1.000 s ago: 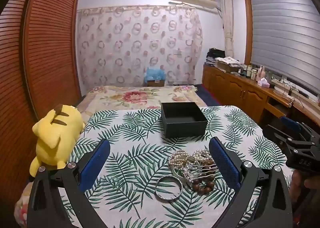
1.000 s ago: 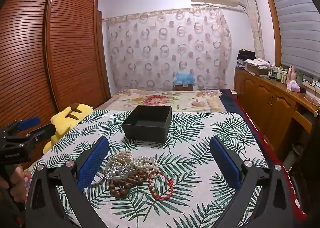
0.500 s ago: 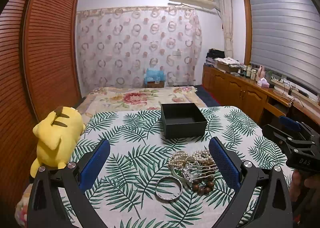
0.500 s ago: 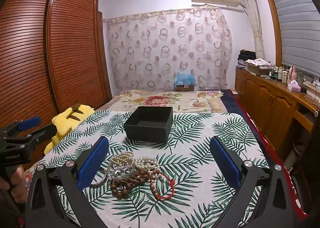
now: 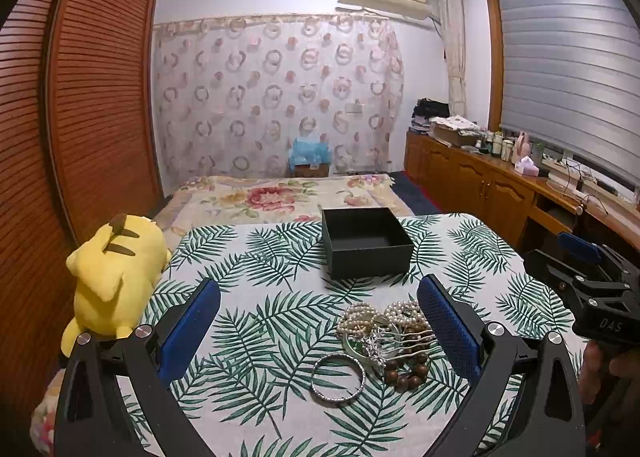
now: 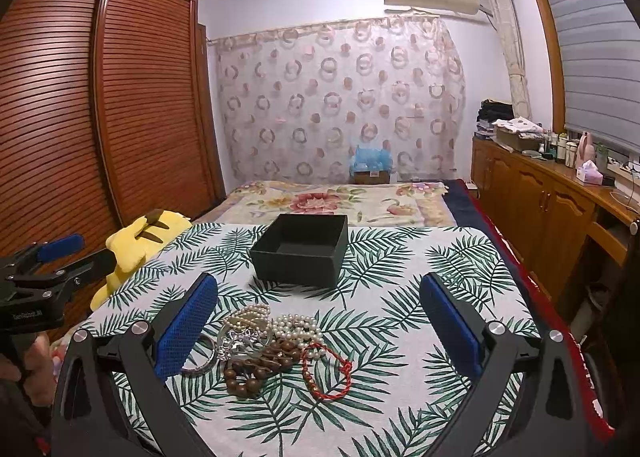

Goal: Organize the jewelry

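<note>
A heap of jewelry (image 5: 384, 337) lies on the leaf-print tablecloth (image 5: 256, 321): pearl strands (image 6: 296, 327), brown wooden beads (image 6: 248, 371), a red cord bracelet (image 6: 328, 373) and a silver bangle (image 5: 338, 377). Behind the heap stands an open black box (image 5: 366, 241), seen empty in the right wrist view as the black box (image 6: 302, 245). My left gripper (image 5: 318, 289) hovers open over the cloth, its right pad above the heap's edge. My right gripper (image 6: 319, 285) is open too, with the heap near its left pad. Neither holds anything.
A yellow plush toy (image 5: 116, 277) lies at the table's left edge. A bed (image 5: 280, 193) with a floral cover stretches beyond the table. Wooden cabinets (image 5: 480, 185) run along the right wall and a slatted wardrobe (image 6: 60, 117) along the left.
Both views shift only slightly. The jewelry and the box have not moved, and both grippers stay open.
</note>
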